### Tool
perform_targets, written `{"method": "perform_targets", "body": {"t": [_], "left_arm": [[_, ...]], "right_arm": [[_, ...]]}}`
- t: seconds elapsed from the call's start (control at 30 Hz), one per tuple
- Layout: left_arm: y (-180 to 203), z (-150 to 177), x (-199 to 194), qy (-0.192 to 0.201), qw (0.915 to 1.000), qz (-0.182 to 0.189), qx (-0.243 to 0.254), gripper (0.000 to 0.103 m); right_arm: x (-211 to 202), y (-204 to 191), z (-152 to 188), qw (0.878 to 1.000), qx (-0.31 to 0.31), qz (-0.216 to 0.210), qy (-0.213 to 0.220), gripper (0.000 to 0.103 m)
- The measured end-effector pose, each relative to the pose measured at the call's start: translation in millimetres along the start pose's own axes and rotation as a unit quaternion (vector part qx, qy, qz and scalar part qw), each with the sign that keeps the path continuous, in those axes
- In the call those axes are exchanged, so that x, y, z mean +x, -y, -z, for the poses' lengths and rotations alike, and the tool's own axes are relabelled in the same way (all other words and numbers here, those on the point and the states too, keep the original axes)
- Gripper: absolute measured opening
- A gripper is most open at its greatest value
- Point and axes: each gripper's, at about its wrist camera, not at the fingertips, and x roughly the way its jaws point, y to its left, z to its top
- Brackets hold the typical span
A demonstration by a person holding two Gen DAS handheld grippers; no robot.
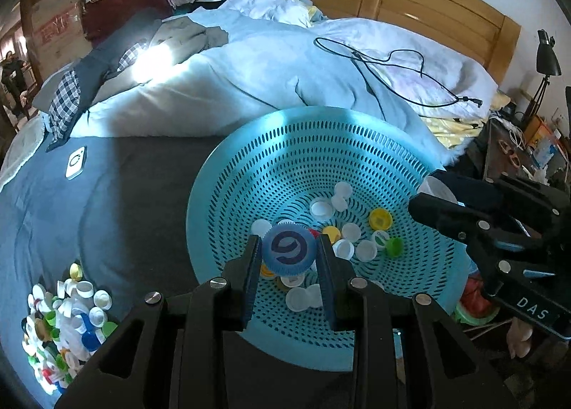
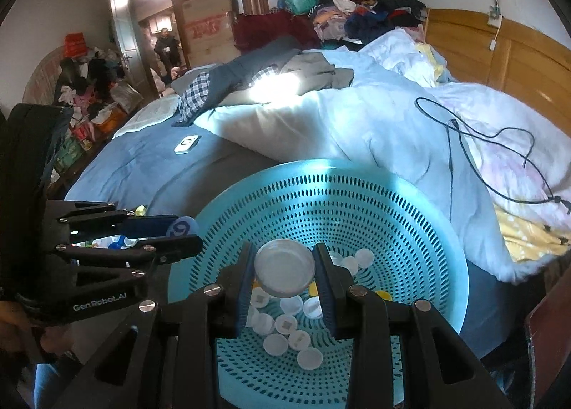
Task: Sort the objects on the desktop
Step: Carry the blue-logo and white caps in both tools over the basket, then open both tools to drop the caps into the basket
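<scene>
A teal perforated basket (image 1: 249, 166) (image 2: 410, 216) sits on the bed and holds several white, yellow and green bottle caps (image 1: 351, 230) (image 2: 285, 323). My left gripper (image 1: 288, 252) is shut on a blue cap (image 1: 289, 254) with a dark swirl mark, held over the basket's near side. My right gripper (image 2: 284, 266) is shut on a wide white lid (image 2: 284, 268), also above the basket. In the right wrist view the left gripper (image 2: 180, 232) comes in from the left with the blue cap (image 2: 182, 226). A heap of loose caps (image 1: 64, 323) lies on the blanket at lower left.
The basket rests on a blue blanket (image 1: 107, 216) beside a rumpled pale duvet (image 1: 221, 88). A small white device (image 1: 75, 163) lies on the blanket. A black cable (image 1: 392, 66) trails over the pillows. A person (image 2: 167, 47) stands in the far doorway.
</scene>
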Motion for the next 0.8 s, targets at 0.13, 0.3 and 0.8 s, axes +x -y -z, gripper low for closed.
{"method": "perform_targets", "body": {"t": [0.13,0.3,0.8], "left_arm": [[-1,1,3,-0.003,1.0000,0.000,-0.002,0.026],[-1,2,8,-0.007,1.0000,0.000,-0.003,0.026],[0,2,17,-0.009,0.9999,-0.002,-0.005,0.026]], "right_arm": [[1,1,2,1.000,0.003,0.000,-0.001,0.036],[3,0,3,1.000,0.002,-0.001,-0.003,0.036],[9,1,8,1.000,0.000,-0.001,-0.010,0.036]]}}
